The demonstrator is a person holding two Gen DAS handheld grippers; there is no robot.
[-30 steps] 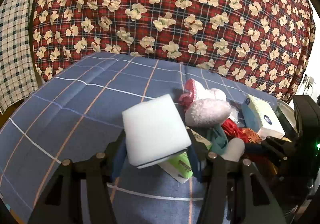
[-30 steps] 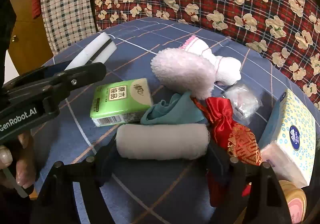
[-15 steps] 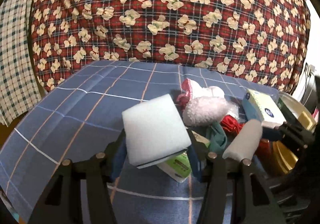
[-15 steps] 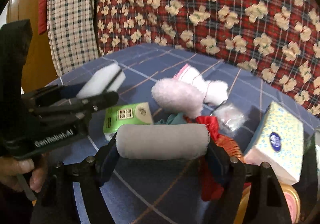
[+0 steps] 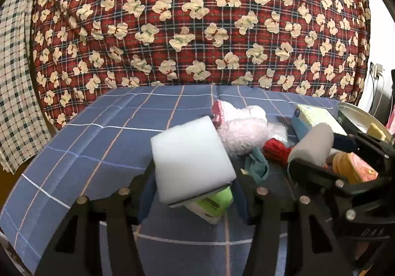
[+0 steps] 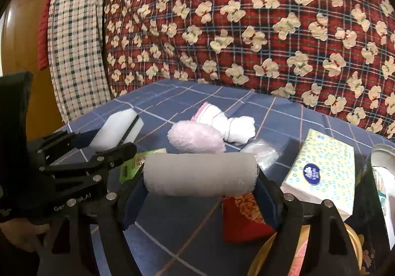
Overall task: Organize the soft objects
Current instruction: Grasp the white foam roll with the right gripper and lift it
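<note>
White foam block, smooth and squarish, is being pinched by the left gripper. The right gripper is clamping a fuzzy grey cylindrical roll above the surface.

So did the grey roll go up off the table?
Yes. The grey roll, held in the right gripper, rose: it lay by the green tissue pack, now it hangs above the blue cloth.

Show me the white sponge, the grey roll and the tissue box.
white sponge [image 5: 190, 160], left wrist view, middle of its broad top face.
grey roll [image 6: 201, 174], right wrist view, middle of its curved side.
tissue box [image 6: 323, 170], right wrist view, patterned top above the blue logo.
</note>
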